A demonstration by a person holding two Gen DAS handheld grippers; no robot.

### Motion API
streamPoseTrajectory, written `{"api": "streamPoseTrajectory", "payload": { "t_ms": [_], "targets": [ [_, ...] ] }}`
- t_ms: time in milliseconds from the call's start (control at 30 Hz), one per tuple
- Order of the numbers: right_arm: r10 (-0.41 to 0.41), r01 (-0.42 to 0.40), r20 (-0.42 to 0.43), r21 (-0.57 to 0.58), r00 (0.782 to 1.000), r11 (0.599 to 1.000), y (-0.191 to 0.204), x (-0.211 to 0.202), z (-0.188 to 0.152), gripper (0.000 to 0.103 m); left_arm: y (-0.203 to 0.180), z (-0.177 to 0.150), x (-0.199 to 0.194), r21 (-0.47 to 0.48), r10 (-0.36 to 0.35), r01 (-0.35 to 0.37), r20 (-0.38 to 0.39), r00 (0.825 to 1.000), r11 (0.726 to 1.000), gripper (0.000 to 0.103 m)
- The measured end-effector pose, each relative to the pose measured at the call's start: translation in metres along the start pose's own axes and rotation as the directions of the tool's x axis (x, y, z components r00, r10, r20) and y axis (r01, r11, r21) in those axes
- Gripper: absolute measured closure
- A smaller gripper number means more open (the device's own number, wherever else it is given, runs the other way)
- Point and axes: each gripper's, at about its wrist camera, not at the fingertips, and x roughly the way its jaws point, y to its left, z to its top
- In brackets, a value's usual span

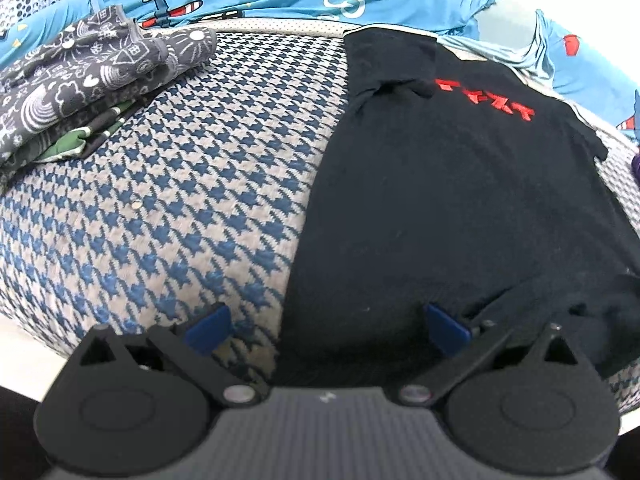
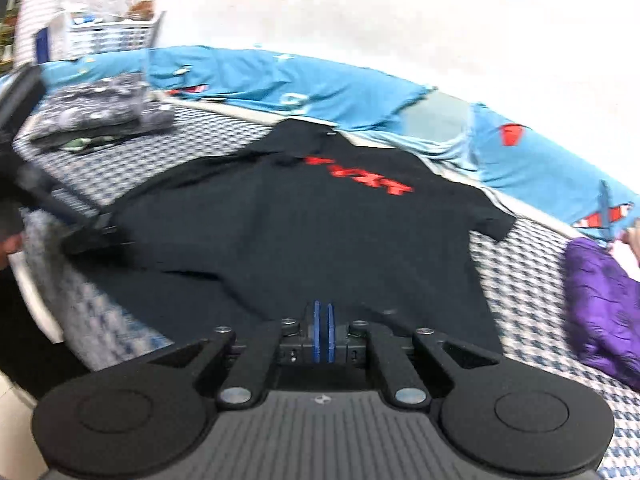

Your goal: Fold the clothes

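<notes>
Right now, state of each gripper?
Left gripper: open, over the black shirt's edge, holding nothing.
Right gripper: closed, nothing visibly held.

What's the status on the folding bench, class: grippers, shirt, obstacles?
Left gripper open, over the hem. Right gripper shut, nothing seen between pads. Black T-shirt flat, unfolded. Folded patterned clothes and purple garment lie clear.

A black short-sleeved T-shirt with red lettering (image 1: 460,184) (image 2: 304,232) lies spread flat on a blue-and-white houndstooth cover (image 1: 168,208), one sleeve folded inward. A folded grey garment with white doodle print (image 1: 84,80) rests well apart, stacked over a green one.
</notes>
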Motion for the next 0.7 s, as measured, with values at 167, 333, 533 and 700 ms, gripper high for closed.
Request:
{"api": "streamPoseTrajectory", "payload": {
  "t_ms": [167, 333, 533, 700],
  "targets": [
    [-0.035, 0.035, -0.008, -0.023, 0.999, 0.999, -0.012, 0.01, 0.006, 0.083, 0.004, 0.0, 0.001, -0.005, 0.042, -0.043, -0.008, 0.999, 0.999, 0.0],
    [-0.036, 0.035, -0.029, -0.036, 0.999, 0.999, -0.025, 0.021, 0.01, 0.074, 0.009, 0.001, 0.002, -0.027, 0.053, -0.053, -0.008, 0.999, 0.998, 0.0],
    [0.02, -0.028, -0.106, -0.079, 0.994, 0.996, -0.034, 0.041, 0.01, 0.072, 0.013, 0.002, 0.003, -0.056, 0.062, -0.063, -0.011, 0.998, 0.996, 0.0],
    [0.046, -0.061, -0.147, -0.1, 0.988, 0.993, -0.035, 0.043, 0.006, 0.089, 0.017, 0.003, 0.003, -0.082, 0.082, -0.082, -0.008, 0.997, 0.993, 0.0]
  ]
}}
